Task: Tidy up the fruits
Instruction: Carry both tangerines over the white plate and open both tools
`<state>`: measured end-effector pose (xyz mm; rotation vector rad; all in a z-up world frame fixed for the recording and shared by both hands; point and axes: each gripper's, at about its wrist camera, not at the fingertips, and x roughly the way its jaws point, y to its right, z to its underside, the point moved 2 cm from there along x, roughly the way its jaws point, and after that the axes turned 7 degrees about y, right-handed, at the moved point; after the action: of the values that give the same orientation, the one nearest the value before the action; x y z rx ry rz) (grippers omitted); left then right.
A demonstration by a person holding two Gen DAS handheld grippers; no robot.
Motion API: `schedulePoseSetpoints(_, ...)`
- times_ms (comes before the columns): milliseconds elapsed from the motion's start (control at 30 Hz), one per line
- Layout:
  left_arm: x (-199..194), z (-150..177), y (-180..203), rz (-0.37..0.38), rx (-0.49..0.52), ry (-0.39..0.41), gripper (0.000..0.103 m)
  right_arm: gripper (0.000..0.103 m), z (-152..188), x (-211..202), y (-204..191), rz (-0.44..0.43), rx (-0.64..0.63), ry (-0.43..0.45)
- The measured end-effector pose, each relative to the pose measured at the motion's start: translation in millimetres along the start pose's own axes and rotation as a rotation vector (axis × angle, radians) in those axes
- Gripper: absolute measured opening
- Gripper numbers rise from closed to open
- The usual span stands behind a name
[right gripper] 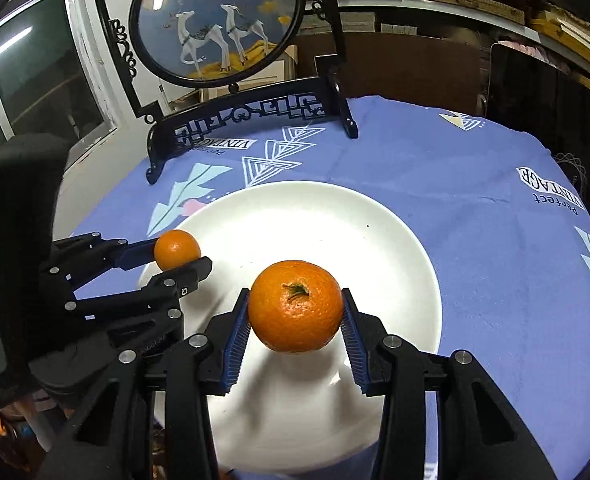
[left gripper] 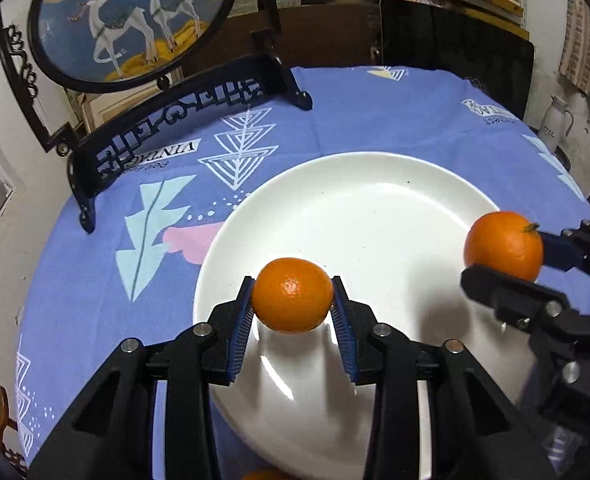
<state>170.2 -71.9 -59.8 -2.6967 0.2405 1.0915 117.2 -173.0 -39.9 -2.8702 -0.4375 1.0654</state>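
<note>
1. The left hand-held gripper (left gripper: pixel 293 300) is closed on a small orange (left gripper: pixel 293 300), held over the near-left part of the white plate (left gripper: pixel 375 200); the right hand-held gripper (right gripper: pixel 295 308) grips a larger orange (right gripper: pixel 295 306) above the plate's near side.
2. Both fruits look to be off the plate. If released from there, they could bounce or roll over the shallow rim onto the blue-clothed surface (left gripper: pixel 375 112).
3. Round fruits set close together may knock each other and roll.
4. The two tools could collide while lowering.
</note>
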Motion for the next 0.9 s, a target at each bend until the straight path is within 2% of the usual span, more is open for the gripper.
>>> schedulePoseSetpoints(100, 8.7, 1.5, 2.0, 0.002, 0.016, -0.012, 0.037, 0.045, -4.7, 10.9, 4.8, 0.010, 0.003, -0.004)
schedulePoseSetpoints(133, 9.5, 1.8, 2.8, 0.000, 0.021, -0.010, 0.041, 0.045, -5.3, 12.3, 5.6, 0.011, 0.001, -0.008)
schedulePoseSetpoints(167, 10.2, 1.6, 3.0, -0.008, 0.026, -0.004, 0.056, 0.055, -6.3, 13.6, 5.9, 0.012, -0.001, -0.009)
schedulePoseSetpoints(233, 6.1, 1.5, 4.0, -0.025, 0.041, 0.029, 0.073, 0.067, -9.2, 10.5, 7.9, 0.039, 0.011, 0.014)
schedulePoseSetpoints(467, -24.2, 8.7, -0.5, -0.012, 0.056, 0.077, 0.074, 0.067, -3.4, -23.3, 2.0, 0.020, 0.001, 0.050)
schedulePoseSetpoints(600, -52.3, 26.6, -6.6, 0.022, 0.051, 0.102, 0.077, 0.067, 16.9, -54.2, -7.4, 0.013, -0.037, 0.056)
schedulePoseSetpoints(667, -70.1, 41.9, -11.6, 0.029, 0.067, 0.126, 0.082, 0.071, 33.7, -72.2, -15.3, 0.008, -0.066, 0.055)
schedulePoseSetpoints(900, -125.5, 112.4, -35.8, 0.069, 0.119, 0.156, 0.084, 0.074, 105.0, -131.5, -45.0, -0.012, -0.204, 0.053)
